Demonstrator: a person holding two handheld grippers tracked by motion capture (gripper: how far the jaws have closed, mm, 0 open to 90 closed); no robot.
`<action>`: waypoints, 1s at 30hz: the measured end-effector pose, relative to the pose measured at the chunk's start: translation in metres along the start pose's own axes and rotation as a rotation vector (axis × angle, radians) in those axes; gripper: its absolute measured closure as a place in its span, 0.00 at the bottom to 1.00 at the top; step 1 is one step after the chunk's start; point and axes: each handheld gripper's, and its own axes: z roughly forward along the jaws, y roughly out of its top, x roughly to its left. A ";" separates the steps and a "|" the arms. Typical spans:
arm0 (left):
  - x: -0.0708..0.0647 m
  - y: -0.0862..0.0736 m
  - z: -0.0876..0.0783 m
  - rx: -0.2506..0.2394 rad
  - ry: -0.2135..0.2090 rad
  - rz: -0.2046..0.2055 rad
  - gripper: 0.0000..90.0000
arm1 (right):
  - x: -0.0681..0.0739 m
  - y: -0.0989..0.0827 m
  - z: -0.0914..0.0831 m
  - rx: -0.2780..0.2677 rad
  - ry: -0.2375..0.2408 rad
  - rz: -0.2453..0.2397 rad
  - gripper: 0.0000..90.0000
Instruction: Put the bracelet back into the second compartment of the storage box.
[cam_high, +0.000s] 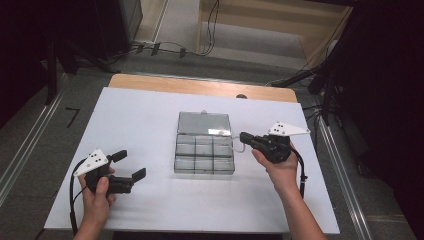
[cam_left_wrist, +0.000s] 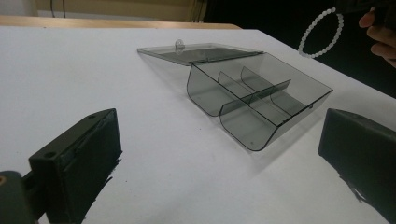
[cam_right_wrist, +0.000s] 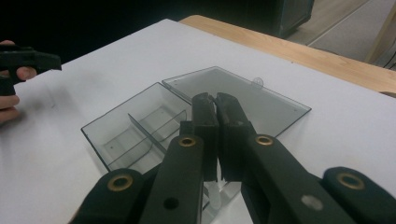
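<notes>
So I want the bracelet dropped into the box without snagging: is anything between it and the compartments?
Nothing visible. The lid lies open behind the box, and the right gripper holds the bead bracelet beside its right edge.

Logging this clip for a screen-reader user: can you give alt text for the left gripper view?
A clear smoky compartment box lies open on a white table, its lid flat behind it. The left gripper frames it with black jaws apart, while at the top right a white bead bracelet hangs from the right gripper.
</notes>
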 end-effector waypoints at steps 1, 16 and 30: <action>0.000 0.000 0.000 0.001 0.000 0.000 0.00 | 0.000 0.001 0.001 0.001 0.002 -0.003 0.96; -0.001 0.000 0.000 -0.005 -0.003 0.003 0.00 | 0.006 0.008 0.016 -0.013 0.036 0.003 0.96; -0.002 0.001 -0.002 -0.014 -0.003 0.006 0.00 | 0.014 0.010 0.042 -0.003 0.070 -0.008 0.96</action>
